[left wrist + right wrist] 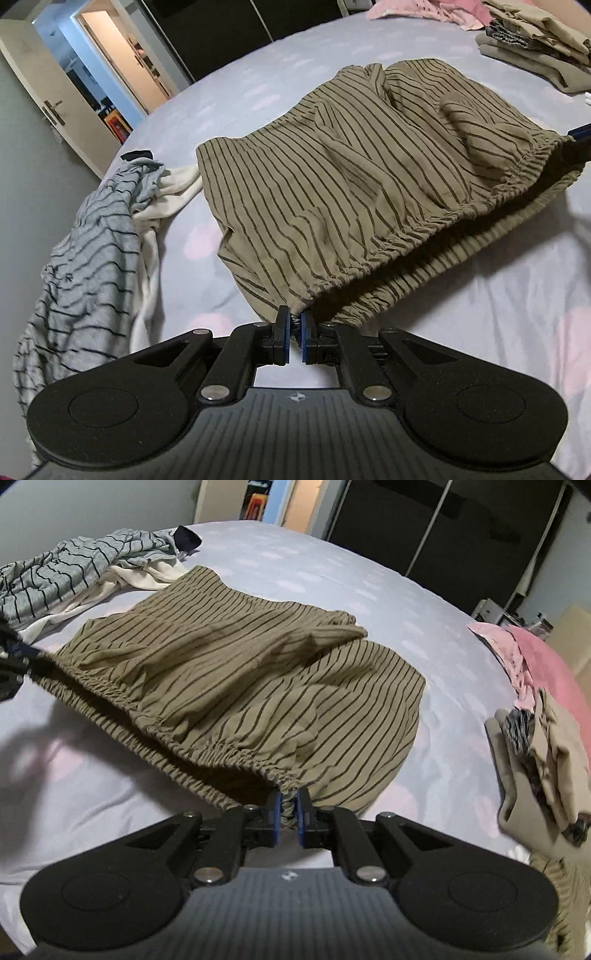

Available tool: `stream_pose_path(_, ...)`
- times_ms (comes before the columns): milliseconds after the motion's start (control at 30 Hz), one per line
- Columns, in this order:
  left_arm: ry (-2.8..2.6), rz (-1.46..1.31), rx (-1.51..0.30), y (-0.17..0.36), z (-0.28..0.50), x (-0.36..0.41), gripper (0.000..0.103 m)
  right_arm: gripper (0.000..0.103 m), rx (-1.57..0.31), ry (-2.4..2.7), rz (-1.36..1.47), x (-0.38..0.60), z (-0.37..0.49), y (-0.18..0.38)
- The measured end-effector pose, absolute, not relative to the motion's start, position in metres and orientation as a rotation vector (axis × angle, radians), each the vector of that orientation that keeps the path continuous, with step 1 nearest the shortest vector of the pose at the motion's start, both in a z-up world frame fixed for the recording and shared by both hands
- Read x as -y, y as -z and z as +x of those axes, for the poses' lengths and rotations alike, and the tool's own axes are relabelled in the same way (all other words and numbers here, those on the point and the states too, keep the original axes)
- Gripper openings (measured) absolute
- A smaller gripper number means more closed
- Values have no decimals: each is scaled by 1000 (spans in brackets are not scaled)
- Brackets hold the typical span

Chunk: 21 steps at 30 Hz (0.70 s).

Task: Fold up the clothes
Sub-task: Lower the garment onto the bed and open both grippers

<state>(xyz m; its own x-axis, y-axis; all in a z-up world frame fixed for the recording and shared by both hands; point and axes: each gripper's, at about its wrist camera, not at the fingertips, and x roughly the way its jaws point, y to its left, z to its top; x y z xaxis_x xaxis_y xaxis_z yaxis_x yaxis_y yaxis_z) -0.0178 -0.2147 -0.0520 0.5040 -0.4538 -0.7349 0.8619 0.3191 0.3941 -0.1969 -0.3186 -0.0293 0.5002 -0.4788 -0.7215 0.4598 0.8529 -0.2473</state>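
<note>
Both claws — left gripper [294, 320] and right gripper [288, 800] — pinch the striped shorts' [332, 177] elastic waistband [184, 716], garment spread ahead, unfolded — folded stack [546, 760] beside, heap waiting.

Olive striped shorts [332, 177] look like thin woven cloth, matt and creased, the elastic waistband [424, 229] tightly puckered. The lilac bedsheet [461, 332] is smooth, soft cotton with faint wrinkles. The grey striped top [85, 266] reads as knit jersey. The left gripper [294, 325] is matt black plastic with shiny metal rivets [214, 392] and glossy blue pads [283, 332].
</note>
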Motion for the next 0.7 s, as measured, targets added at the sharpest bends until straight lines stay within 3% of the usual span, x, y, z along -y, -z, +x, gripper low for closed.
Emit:
stream_pose_path(67, 935, 890, -496, 61, -24, 211, 9, 37, -854, 592, -14, 316, -203, 39)
stream_pose_path(200, 936, 939, -403, 77, -34, 204, 24, 50, -818, 634, -1, 310, -214, 55)
stream_pose_path(300, 927, 937, -346, 85, -41, 202, 25, 53, -780, 657, 12, 304, -220, 60)
stream_pose_path(433, 924, 909, -296, 85, -45, 207, 25, 49, -736, 719, 50, 306, -220, 64)
stream_pose_path(500, 924, 910, -293, 86, -46, 211, 25, 41, -723, 723, 103, 312, -219, 64)
stream_pose_path(600, 903, 875, -336, 86, -38, 215, 6, 20, -736, 716, 139, 317, -213, 66)
stream_pose_path(633, 895, 850, -358, 84, -33, 215, 4, 14, -745, 718, 144, 317, -212, 65)
stream_pose_path(700, 881, 806, -399, 74, -29, 214, 3, 11, -764, 722, 150, 317, -211, 63)
